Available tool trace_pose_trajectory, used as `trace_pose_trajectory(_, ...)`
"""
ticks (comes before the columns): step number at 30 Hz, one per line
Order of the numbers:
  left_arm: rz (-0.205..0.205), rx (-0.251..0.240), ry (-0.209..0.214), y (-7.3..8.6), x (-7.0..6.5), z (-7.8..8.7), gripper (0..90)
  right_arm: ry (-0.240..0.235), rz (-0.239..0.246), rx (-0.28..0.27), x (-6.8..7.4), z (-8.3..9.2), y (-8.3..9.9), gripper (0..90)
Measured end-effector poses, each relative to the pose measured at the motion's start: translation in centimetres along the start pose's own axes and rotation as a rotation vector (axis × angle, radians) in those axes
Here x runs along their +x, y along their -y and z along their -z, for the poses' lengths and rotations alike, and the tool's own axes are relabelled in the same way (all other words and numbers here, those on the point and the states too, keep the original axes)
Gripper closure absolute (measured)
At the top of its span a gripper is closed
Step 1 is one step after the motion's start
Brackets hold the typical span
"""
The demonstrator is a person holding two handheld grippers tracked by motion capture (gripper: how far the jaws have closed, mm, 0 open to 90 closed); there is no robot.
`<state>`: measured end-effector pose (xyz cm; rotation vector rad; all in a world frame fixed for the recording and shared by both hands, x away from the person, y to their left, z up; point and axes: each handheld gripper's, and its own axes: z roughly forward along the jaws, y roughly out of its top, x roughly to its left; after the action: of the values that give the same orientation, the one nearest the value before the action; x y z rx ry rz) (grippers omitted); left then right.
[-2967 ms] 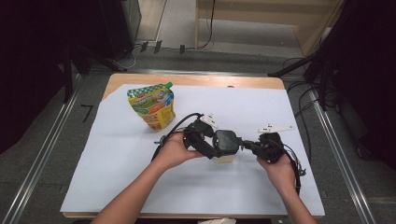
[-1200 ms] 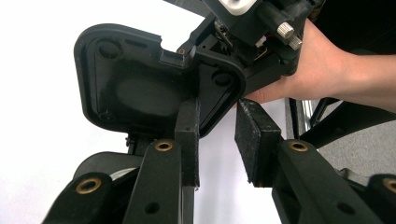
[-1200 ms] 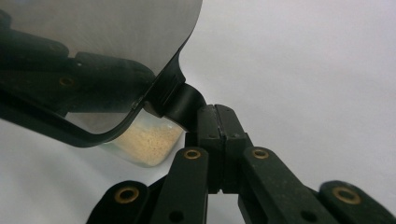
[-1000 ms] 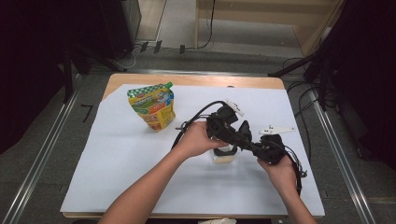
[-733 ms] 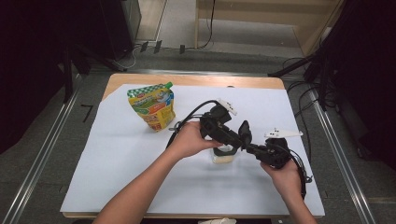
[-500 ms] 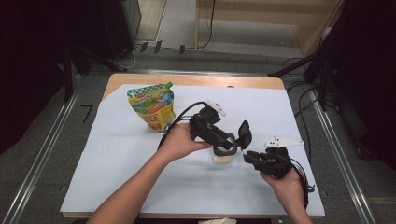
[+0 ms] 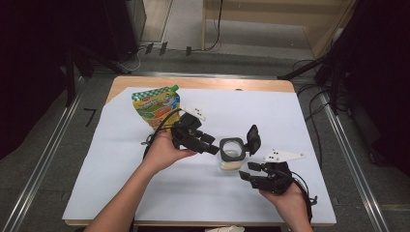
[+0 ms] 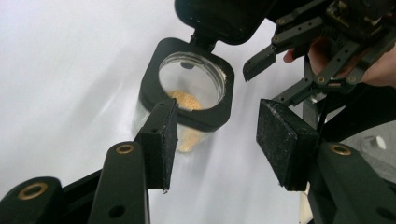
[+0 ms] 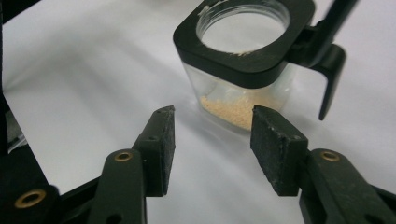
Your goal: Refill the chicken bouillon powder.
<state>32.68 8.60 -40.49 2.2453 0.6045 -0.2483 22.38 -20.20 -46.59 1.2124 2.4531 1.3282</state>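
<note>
A small clear jar [image 7: 231, 155] with a black square collar stands mid-table, a little tan powder at its bottom. Its black flip lid [image 7: 253, 139] is swung up and open. My left gripper [image 7: 212, 147] sits just left of the jar. Its jaws have just been opening and nothing is between them. In the left gripper view the jar [image 8: 187, 93] lies just past the open left gripper [image 8: 219, 140]. My right gripper [image 7: 247, 172] is near the jar's front right. Its jaws have also just been opening, with the jar [image 9: 243, 60] ahead of the empty right gripper [image 9: 212, 144].
A yellow and green spouted pouch [image 7: 155, 106] stands at the back left of the white sheet [image 7: 270, 111]. The wooden table edge [image 7: 203, 83] runs along the back. Metal rails flank the table on both sides.
Both grippers were at the jar a second ago. The lid now stands open. My left gripper has drawn back to the left and my right gripper toward the front edge, both with jaws spread.
</note>
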Motion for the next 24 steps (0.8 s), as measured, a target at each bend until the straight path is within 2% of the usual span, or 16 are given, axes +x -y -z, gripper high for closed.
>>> trace_pose_trajectory(3,-0.001,-0.002,-0.019,0.6,0.3,0.7,48.2,-0.008,0.009,0.011,0.3,-0.3,0.0,51.2)
trace_pose_trajectory(9,0.032,-0.019,-0.045,1.7,1.1,2.1,47.4,-0.024,0.021,0.016,0.8,-0.9,-0.1,51.1)
trace_pose_trajectory(13,0.028,-0.03,-0.049,2.4,1.5,2.9,47.3,-0.036,0.019,0.021,1.1,-1.3,-0.1,50.7)
trace_pose_trajectory(16,0.052,-0.042,-0.049,2.8,2.0,3.7,46.0,-0.045,0.016,0.03,1.3,-1.5,-0.1,49.4)
trace_pose_trajectory(24,0.098,-0.049,-0.086,4.1,3.3,5.4,44.9,-0.058,0.027,0.038,1.8,-2.0,-0.3,48.8)
